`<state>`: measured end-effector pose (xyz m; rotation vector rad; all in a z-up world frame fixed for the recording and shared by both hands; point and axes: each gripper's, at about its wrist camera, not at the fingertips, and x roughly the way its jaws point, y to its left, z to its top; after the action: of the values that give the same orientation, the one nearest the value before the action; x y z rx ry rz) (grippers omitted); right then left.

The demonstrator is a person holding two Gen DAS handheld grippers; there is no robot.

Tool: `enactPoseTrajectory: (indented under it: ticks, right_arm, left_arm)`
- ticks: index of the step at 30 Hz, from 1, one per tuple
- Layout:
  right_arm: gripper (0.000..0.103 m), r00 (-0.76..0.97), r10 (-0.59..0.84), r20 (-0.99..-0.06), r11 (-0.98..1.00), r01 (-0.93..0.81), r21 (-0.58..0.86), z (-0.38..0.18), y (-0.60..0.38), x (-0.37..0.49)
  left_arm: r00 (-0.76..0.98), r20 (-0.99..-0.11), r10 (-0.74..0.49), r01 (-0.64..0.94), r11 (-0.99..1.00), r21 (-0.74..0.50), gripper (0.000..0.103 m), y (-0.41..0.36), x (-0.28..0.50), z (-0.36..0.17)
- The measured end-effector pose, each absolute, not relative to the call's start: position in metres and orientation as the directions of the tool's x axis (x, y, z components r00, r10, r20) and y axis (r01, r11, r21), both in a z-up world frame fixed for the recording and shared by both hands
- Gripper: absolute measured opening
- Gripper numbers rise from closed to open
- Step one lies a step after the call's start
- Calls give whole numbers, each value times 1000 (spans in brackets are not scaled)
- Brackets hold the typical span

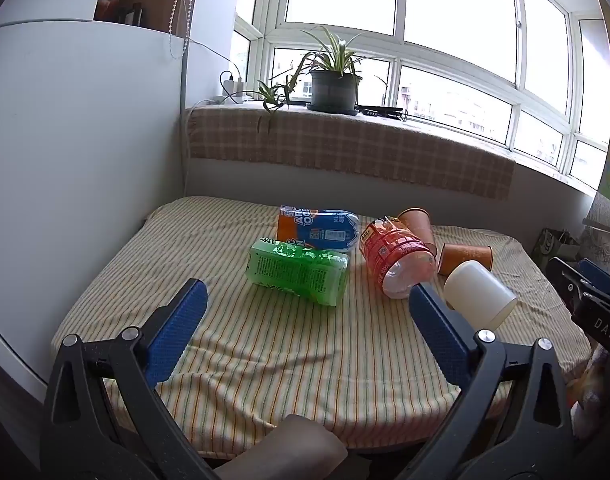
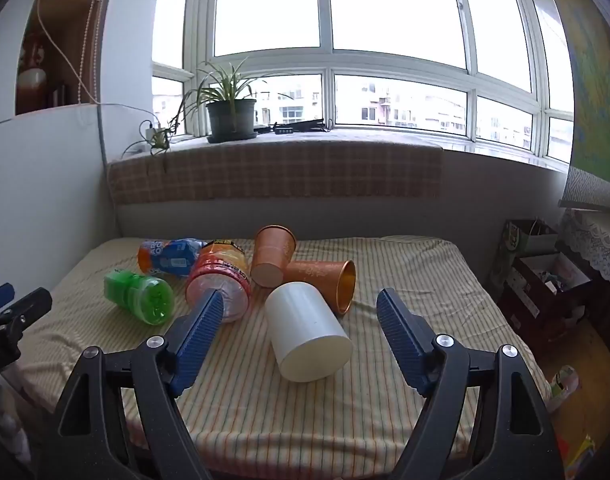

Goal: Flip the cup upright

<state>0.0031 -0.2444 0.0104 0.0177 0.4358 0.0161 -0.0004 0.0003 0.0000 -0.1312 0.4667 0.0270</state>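
A white cup [image 2: 307, 332] lies on its side on the striped tablecloth, its closed base toward the right wrist camera; it also shows in the left wrist view [image 1: 479, 294]. One orange cup [image 2: 325, 280] lies on its side behind it, mouth to the right. Another orange cup [image 2: 273, 256] leans tilted, base toward me. My right gripper [image 2: 299, 300] is open and empty, its fingers on either side of the white cup, a little short of it. My left gripper [image 1: 307, 292] is open and empty, over the table's front left.
A green bottle [image 1: 299, 272], a blue and orange bottle [image 1: 317, 228] and a red bottle [image 1: 397, 260] lie on their sides left of the cups. The table [image 1: 265, 360] ends at a wall behind and a white panel on the left. Boxes [image 2: 537, 276] stand on the right.
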Motion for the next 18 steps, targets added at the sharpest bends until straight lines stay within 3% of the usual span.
enactPoseTrajectory:
  ticks: [18]
  right_arm:
    - [79,903,5,-429,1000,-2,7,9,-243,7]
  left_arm:
    - [883,-469,0,-60,992,-113,102,2,3,-10]
